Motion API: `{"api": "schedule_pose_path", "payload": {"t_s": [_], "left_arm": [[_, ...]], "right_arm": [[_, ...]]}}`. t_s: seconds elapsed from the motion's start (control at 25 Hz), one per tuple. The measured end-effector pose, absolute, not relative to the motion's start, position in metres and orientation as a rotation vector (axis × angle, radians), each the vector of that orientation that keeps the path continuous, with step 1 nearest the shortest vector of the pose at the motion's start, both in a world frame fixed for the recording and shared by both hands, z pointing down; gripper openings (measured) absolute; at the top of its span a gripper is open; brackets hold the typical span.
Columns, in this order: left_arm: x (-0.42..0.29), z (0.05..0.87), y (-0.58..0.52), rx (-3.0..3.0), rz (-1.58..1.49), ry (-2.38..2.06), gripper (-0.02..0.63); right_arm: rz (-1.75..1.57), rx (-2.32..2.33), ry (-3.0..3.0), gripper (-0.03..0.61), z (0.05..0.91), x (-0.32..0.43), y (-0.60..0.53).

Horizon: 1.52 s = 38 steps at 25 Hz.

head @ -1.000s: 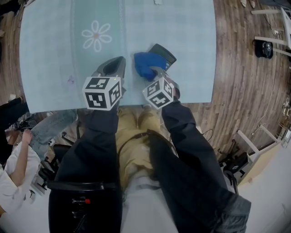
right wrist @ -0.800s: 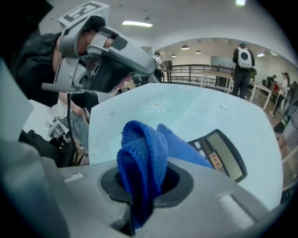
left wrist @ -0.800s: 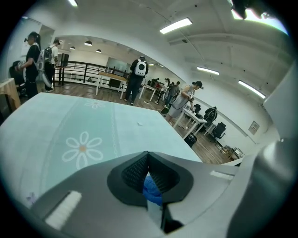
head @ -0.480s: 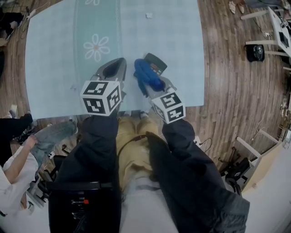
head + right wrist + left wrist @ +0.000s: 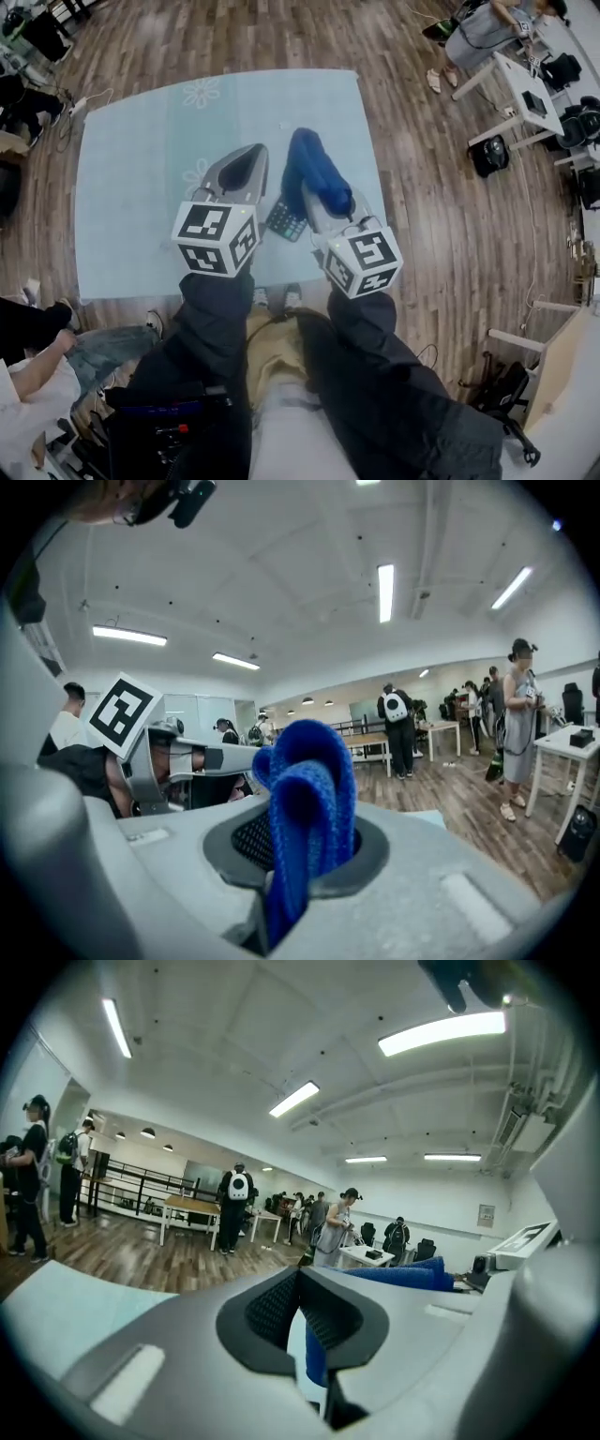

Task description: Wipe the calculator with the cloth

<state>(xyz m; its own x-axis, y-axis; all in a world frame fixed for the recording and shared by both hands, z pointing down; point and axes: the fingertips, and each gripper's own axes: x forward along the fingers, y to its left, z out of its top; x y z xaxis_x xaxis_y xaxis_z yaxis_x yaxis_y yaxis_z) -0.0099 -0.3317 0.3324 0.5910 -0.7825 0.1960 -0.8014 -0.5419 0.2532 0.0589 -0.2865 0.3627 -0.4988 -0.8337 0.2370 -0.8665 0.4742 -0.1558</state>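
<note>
The dark calculator (image 5: 285, 222) lies on the pale blue table (image 5: 131, 187), partly hidden between my two raised grippers. My right gripper (image 5: 317, 199) is shut on the blue cloth (image 5: 314, 167), which bunches over its tip well above the table. In the right gripper view the cloth (image 5: 307, 803) stands folded between the jaws. My left gripper (image 5: 244, 161) is beside it, shut with nothing held. In the left gripper view its black pads (image 5: 281, 1305) meet, and the cloth (image 5: 412, 1274) shows to the right. Both grippers point out into the room.
Wooden floor (image 5: 422, 225) surrounds the table, whose right edge runs near the cloth. White desks (image 5: 525, 89) and a standing person (image 5: 478, 28) are at the far right. Several people (image 5: 234, 1208) stand across the room. A seated person (image 5: 28, 375) is at lower left.
Both grippers have risen from the table, and the right one has lifted the cloth off the calculator. The calculator now shows uncovered between them. The table looks smaller and farther.
</note>
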Motion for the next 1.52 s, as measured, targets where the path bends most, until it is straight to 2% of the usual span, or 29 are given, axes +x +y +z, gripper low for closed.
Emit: {"api": "schedule_pose_path", "payload": {"t_s": [0.24, 0.52, 1.52], "left_arm": [[0.01, 0.256, -0.324, 2.651, -0.034, -1.284, -0.003], [0.021, 0.208, -0.311, 2.747, -0.149, -1.252, -0.003], [0.016, 0.203, -0.323, 2.783, -0.165, -1.321, -0.003]], "right_arm": [[0.216, 1.602, -2.643, 0.051, 0.287, 0.066, -0.285], [0.144, 1.629, -2.674, 0.051, 0.251, 0.066, -0.281], [0.025, 1.714, -2.686, 0.049, 0.229, 0.077, -0.295]]}}
